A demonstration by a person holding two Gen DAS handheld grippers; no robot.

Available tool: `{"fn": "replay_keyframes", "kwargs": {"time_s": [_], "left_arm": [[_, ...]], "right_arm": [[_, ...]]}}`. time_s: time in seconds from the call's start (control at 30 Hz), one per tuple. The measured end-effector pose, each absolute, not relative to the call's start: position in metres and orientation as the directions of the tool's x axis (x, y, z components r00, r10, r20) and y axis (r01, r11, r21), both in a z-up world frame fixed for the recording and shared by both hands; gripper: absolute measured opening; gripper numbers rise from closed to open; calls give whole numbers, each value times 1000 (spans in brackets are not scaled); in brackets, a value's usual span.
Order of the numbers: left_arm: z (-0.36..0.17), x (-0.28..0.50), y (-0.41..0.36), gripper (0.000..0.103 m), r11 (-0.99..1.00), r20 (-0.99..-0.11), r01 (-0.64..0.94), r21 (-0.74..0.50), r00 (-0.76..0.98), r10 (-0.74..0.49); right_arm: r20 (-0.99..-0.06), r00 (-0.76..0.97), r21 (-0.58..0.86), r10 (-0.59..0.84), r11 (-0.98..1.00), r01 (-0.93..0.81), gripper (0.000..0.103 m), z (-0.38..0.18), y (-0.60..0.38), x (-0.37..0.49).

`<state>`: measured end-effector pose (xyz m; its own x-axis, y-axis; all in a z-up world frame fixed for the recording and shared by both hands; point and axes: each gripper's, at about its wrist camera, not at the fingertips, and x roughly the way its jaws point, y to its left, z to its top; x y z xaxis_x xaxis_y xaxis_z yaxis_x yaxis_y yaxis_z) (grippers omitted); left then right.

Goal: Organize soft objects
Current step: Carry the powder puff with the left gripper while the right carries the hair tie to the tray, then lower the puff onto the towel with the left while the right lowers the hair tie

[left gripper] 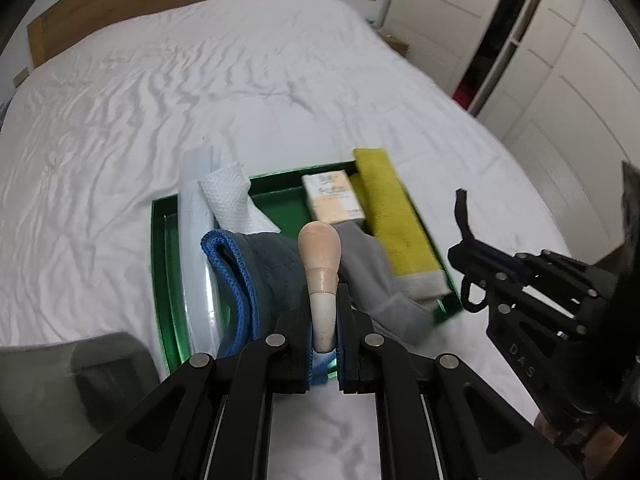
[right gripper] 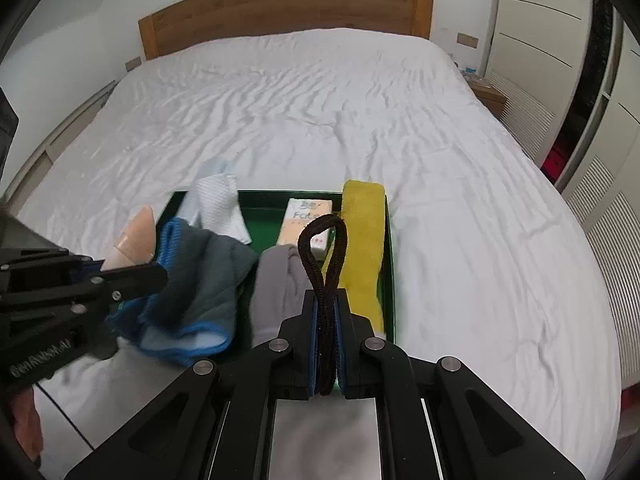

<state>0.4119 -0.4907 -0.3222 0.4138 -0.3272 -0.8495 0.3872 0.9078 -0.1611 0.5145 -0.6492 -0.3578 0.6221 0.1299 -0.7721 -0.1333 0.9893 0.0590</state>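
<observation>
Left gripper (left gripper: 323,320) jaws clamp a beige wooden handle (left gripper: 319,256); right gripper (right gripper: 327,320) jaws pinch a black cord loop (right gripper: 325,248), both above green tray (right gripper: 390,264) of cloths on bed (right gripper: 460,208).

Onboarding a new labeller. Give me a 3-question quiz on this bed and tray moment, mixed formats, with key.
1. True or false: the left gripper is shut on a wooden handle.
2. What does the right gripper hold? A) yellow towel B) black cord loop C) tissue pack
3. Fill in: the yellow towel lies along the ____ side of the green tray in the right wrist view.

Key:
1. True. The handle sticks out forward between the pads.
2. B. The black cord loop rises from between the closed pads; the tissue pack sits in the tray, untouched.
3. Right.
</observation>
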Motion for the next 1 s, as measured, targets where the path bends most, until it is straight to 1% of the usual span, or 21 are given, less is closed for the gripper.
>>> {"fn": "replay_keyframes", "kwargs": {"time_s": [0.07,0.23,0.47,0.63,1.0], "left_arm": [[-336,420,-496,6,919,-863,366,-145,407,-298],[-353,431,-507,6,931,-876,340,-134,398,-272],[-356,449,-514,7,943,-873,304,-132,414,-256],[-362,463,-522,7,950,-878,291,-113,417,-233],[-373,470,-525,7,959,-888,275,-66,423,-182]], "right_arm": [[-780,612,59,130,989,-135,7,-369,-650,531],[-795,593,68,131,990,-127,7,-393,-652,564],[-796,584,88,160,985,-151,7,-404,-656,598],[-809,571,57,140,985,-162,7,-417,-654,618],[-817,560,41,135,983,-178,9,-426,-647,633]]}}
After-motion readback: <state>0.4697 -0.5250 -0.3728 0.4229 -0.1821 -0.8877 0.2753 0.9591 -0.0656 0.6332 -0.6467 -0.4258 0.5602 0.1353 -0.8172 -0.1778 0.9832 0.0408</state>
